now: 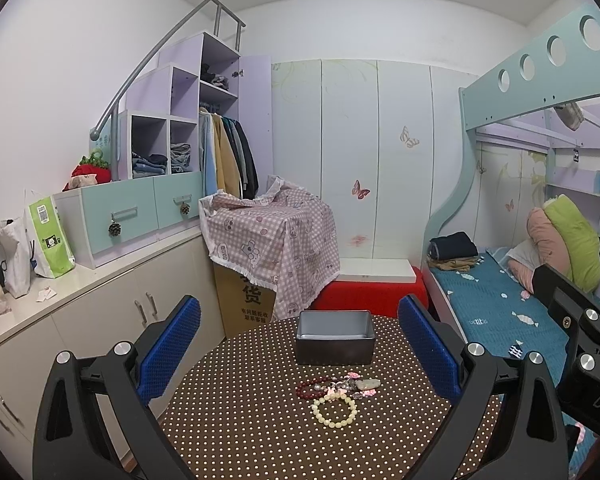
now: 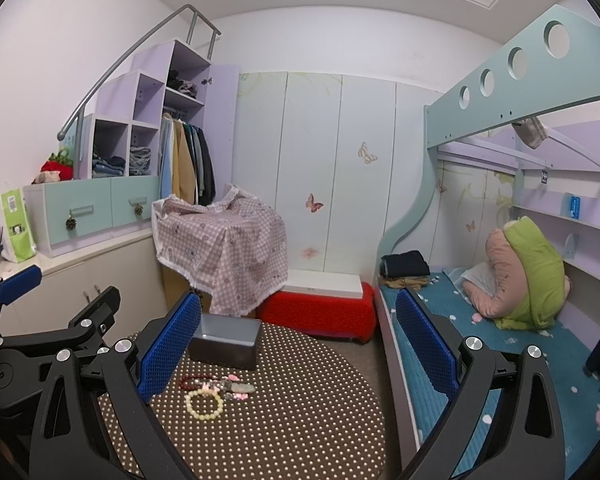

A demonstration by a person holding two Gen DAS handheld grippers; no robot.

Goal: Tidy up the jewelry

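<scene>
A small heap of jewelry lies on the round brown polka-dot table [image 1: 240, 420]: a pale yellow bead bracelet [image 1: 334, 411], a dark red bead bracelet [image 1: 310, 388] and a cluster of pink charms with a grey stone [image 1: 356, 386]. Behind them stands an open dark grey box [image 1: 334, 342], empty as far as I can see. My left gripper [image 1: 300, 348] is open and empty, raised above the table short of the jewelry. My right gripper [image 2: 298, 344] is open and empty, to the right of the jewelry; the yellow bracelet [image 2: 204, 404], red bracelet [image 2: 192, 381] and box [image 2: 226, 340] sit near its left finger.
A bed with blue bedding [image 2: 480, 344] runs along the table's right side. A red stool [image 2: 320, 312] and a cloth-covered carton [image 1: 268, 236] stand beyond the table. White cabinets [image 1: 100, 320] line the left wall. The left gripper's body [image 2: 40, 340] shows at the right view's left edge.
</scene>
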